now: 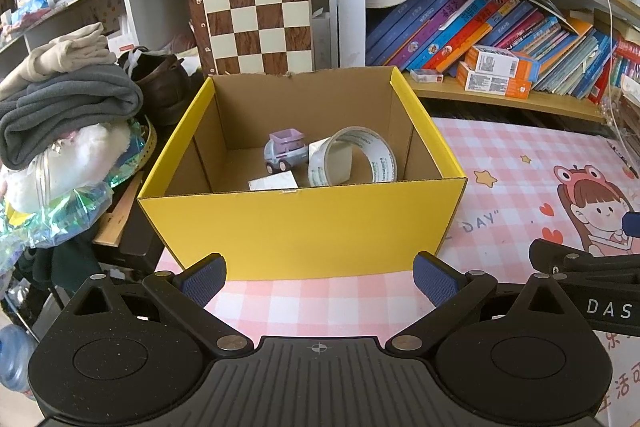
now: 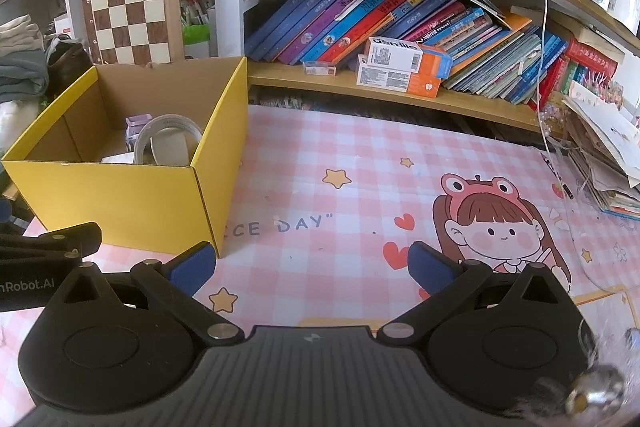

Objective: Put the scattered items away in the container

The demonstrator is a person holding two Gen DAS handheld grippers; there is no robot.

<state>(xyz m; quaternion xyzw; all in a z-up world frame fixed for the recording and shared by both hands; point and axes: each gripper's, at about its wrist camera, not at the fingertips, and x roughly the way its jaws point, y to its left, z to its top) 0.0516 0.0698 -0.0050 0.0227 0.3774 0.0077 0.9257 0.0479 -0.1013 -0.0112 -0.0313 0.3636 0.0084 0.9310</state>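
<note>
At my far left sits a soft heap of folded cloth (image 1: 68,103), grey fleece under beige, on top of crinkled iridescent film. Behind it a wooden chessboard (image 1: 256,13) stands upright against the shelving, brown and cream squares.

My left gripper (image 1: 319,277) hangs just in front of the box (image 1: 300,227), its two blue ribbed pads spread wide apart with nothing between them. The box is corrugated cardboard, yellow outside and raw brown inside, open at the top, rectangular, with its long side running across my left view. It stands on a smooth pink checked mat (image 2: 320,187) printed with stars, hearts and a cartoon girl.

Inside the box I count three things. One small plastic toy truck (image 1: 285,151), lilac bed and pale blue cab, stands on its wheels with its nose toward the near left corner. One flat white card or packet (image 1: 274,182) lies at the near wall, mostly hidden by the rim. One roll of clear tape (image 1: 352,157) stands on edge at the right of the truck, touching or nearly touching it, with the round hole facing me and slightly left.

My right gripper (image 2: 310,269) hovers over bare mat to the right of the box, blue pads parted and holding nothing.

Beyond it, one wooden shelf carries a leaning row of glossy books (image 2: 400,19) and two stacked orange-and-white cartons (image 2: 404,67).
</note>
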